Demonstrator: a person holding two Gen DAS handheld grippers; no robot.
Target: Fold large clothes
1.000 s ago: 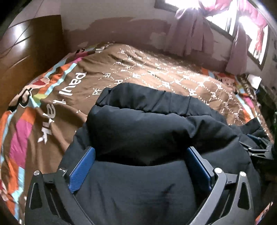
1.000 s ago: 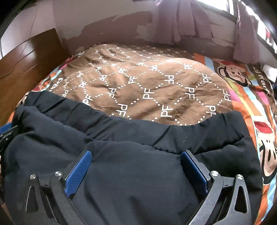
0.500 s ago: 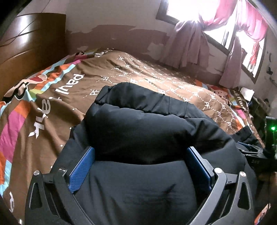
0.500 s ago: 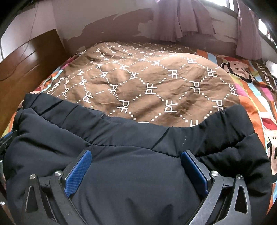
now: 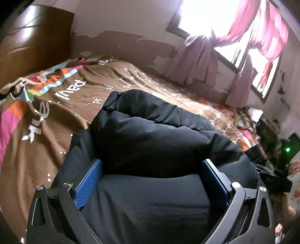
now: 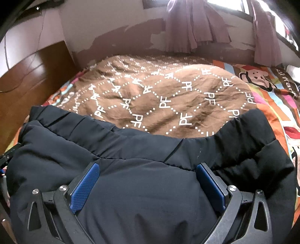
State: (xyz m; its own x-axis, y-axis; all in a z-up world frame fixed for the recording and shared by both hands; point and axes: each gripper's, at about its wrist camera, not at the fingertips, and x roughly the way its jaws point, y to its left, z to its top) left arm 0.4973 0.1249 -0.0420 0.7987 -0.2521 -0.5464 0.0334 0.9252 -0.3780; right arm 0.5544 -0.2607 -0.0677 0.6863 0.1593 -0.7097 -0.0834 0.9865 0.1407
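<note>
A bed (image 6: 187,105) fills both views, spread with a brown quilt (image 5: 78,105) marked with white dotted diamonds and "PF" letters, its border striped in orange, pink and blue with a cartoon monkey (image 6: 256,76) at the far right corner; a wooden headboard (image 5: 31,47) stands along the left side, and a wall with peeling paint (image 6: 121,32) runs behind the bed under a bright window (image 5: 198,16); pink curtains (image 5: 202,58) hang knotted at the window; across the near part of the bed lies the jacket (image 6: 140,187) — black, padded, bulky — bunched into thick rolls, with its far edge resting on the quilt and its bulk rising toward both cameras; the left gripper (image 5: 151,180) has its blue-padded fingers (image 5: 88,184) spread wide, a fat fold of the jacket bulging up between them and touching both pads, so the jaws stand apart around the cloth rather than pinched thin; the right gripper (image 6: 148,182) stands the same way, fingers (image 6: 84,187) wide with smooth jacket cloth filling the space between; in the left view the right gripper's black body shows at the far right edge with a small green light (image 5: 287,149) above it — whether that light belongs to the gripper I cannot tell; a dark strip of clutter (image 5: 268,129) lies beyond the bed's far corner, too blurred to name.
</note>
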